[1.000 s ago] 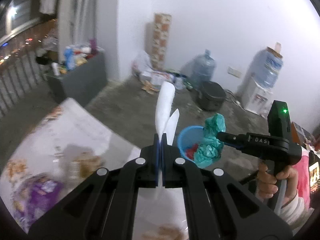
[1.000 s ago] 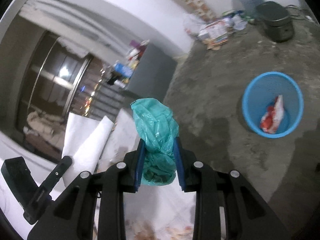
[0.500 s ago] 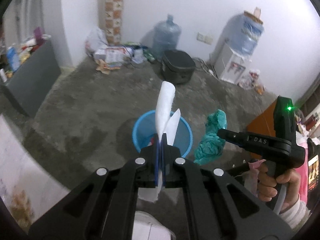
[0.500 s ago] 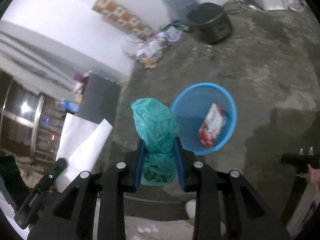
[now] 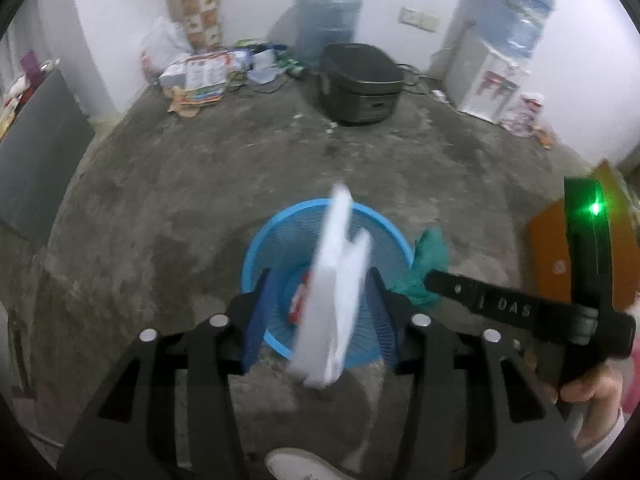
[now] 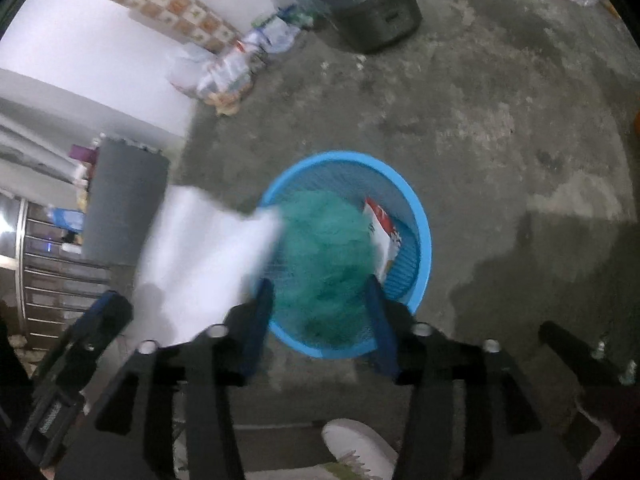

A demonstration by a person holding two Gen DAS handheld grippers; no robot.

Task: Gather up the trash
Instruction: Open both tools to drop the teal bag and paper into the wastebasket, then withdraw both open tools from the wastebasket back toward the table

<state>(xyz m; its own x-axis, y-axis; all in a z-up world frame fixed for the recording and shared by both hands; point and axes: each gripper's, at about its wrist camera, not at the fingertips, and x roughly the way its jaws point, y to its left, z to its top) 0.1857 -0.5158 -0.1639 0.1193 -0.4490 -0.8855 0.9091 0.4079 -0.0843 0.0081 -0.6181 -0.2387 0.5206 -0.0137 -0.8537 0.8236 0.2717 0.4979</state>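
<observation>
A blue mesh waste basket (image 5: 276, 232) stands on the concrete floor, with a red and white packet (image 6: 382, 236) inside. My left gripper (image 5: 318, 312) is open above it, and a blurred white paper (image 5: 336, 284) hangs loose between its spread fingers. My right gripper (image 6: 320, 320) is open over the basket (image 6: 416, 220), and a blurred green plastic bag (image 6: 324, 256) sits free between its fingers above the basket's mouth. The white paper also shows in the right wrist view (image 6: 200, 264), left of the basket.
A black rice cooker (image 5: 360, 84), a water jug (image 5: 326, 12), a water dispenser (image 5: 496, 52) and a pile of packets (image 5: 200, 76) line the far wall. A grey cabinet (image 6: 124, 200) stands left. A white shoe (image 6: 360, 448) is just below the grippers.
Both grippers moved over the blue basket and opened. The white paper and the green bag, gripped before, are now loose and blurred.
</observation>
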